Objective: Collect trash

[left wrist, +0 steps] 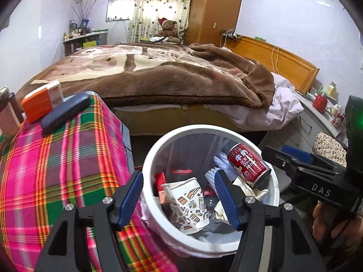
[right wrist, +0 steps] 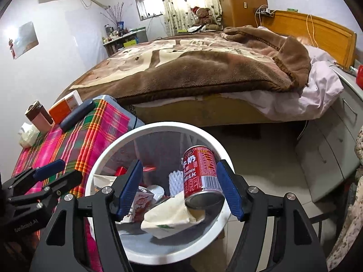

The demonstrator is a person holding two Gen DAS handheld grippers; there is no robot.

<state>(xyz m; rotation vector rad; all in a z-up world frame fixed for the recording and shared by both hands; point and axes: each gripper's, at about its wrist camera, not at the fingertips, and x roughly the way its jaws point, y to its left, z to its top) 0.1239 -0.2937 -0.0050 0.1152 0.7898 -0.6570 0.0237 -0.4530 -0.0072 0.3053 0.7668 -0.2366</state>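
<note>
Trash lay mostly in the white bin (left wrist: 149, 170) at lower centre of both views. Both sets of jaws stood apart over it and gripped nothing: the left gripper (left wrist: 179, 200) framed a printed paper cup (left wrist: 188, 206) already inside, while the right gripper (right wrist: 179, 191) had a red milk can (right wrist: 200, 174) between its pads, seemingly untouched on either side and tipping in above a cream wrapper (right wrist: 168, 217). No earlier frame showed how the jaws had moved.

Judged from this, the drop was the step in hand; done well, it wanted the jaws kept wide and centred over the opening until the can cleared the rim, then lifted straight away so neither pad hooked the liner.

At left sat a counter under plaid cloth (left wrist: 56, 170), carrying an orange box (left wrist: 42, 100) and a dark case (left wrist: 65, 111); these might be next. Behind stood the bed (left wrist: 158, 72). The bin's rim and the other gripper crowded each approach.
</note>
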